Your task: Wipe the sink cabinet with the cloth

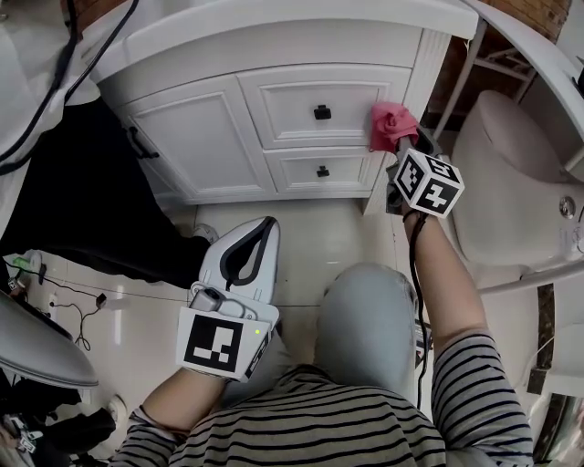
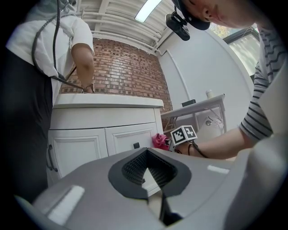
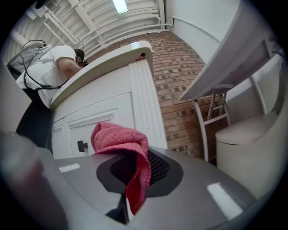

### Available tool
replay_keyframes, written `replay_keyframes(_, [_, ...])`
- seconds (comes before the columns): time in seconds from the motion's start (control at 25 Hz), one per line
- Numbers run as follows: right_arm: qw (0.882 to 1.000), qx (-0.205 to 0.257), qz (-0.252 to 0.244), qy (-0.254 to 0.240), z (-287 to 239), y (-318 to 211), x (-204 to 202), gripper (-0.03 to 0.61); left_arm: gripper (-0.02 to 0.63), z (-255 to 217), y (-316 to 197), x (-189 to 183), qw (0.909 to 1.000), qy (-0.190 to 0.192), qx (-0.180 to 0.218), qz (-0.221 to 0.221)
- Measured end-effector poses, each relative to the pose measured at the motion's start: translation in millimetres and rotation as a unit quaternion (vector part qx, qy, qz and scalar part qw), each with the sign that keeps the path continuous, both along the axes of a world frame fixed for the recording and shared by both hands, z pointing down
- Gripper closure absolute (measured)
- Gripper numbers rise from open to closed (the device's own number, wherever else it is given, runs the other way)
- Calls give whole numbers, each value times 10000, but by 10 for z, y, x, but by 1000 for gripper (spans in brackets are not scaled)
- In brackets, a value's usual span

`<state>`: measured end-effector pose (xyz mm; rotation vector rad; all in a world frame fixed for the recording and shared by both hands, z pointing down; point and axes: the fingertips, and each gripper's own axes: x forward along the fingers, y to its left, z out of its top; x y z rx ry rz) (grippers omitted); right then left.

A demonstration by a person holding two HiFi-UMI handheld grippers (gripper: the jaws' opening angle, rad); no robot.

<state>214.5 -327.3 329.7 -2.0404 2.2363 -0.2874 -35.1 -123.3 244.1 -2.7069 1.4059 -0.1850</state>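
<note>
A bystander (image 2: 42, 49) in a white top and black trousers stands at the left, with a dark cable hanging down the front. A red brick wall (image 3: 180, 85) runs behind. At the right sits a white toilet (image 1: 506, 164), below a white tabletop (image 3: 225, 63) on thin metal legs. Thin cables (image 1: 78, 310) lie on glossy pale floor tiles (image 1: 319, 242). A strip light (image 2: 147, 9) glows on the ceiling.

No readable text or numbers; only square marker patterns on the near cube (image 1: 222, 344) of the left gripper (image 1: 265, 224) and far cube (image 1: 429, 182) of the right gripper (image 1: 406, 141).
</note>
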Motion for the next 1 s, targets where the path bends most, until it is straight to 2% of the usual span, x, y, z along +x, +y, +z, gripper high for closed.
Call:
replay_keyframes(0.16, [9955,-237,840,-381,109,171,536,537,614,13,20,-42,10000,46,-26,-45])
replay_keyframes(0.24, [9937,-211,942,-577,102,323,509,537,614,22,13,-84,9999,76,-65,-76])
replay_keyframes(0.32, [9952,-186,585,-760,116,433,154,535,613,35,9,-147,9998,96,-115,-107])
replay_keyframes(0.4, [9960,-303,-85,-841,197,441,-430,536,613,33,5,-224,9998,114,-104,-144])
replay_keyframes(0.52, [9906,-654,-1021,-625,386,330,-1338,535,614,47,15,-365,9995,132,-135,-245])
replay_keyframes(0.6, [9864,-858,-1340,-410,520,217,-1794,535,614,49,6,-494,9992,146,-128,-351])
replay_keyframes(0.72, [9827,-984,-1555,-201,667,29,-2259,535,613,78,-22,-694,9982,199,-191,-532])
replay_keyframes(0.8, [9821,-1025,-1572,-155,736,-86,-2424,535,613,110,-47,-776,9976,216,-240,-611])
replay_keyframes(1.0, [9852,-1139,-1270,-169,833,-266,-2354,537,614,178,-135,-816,9974,255,-318,-601])
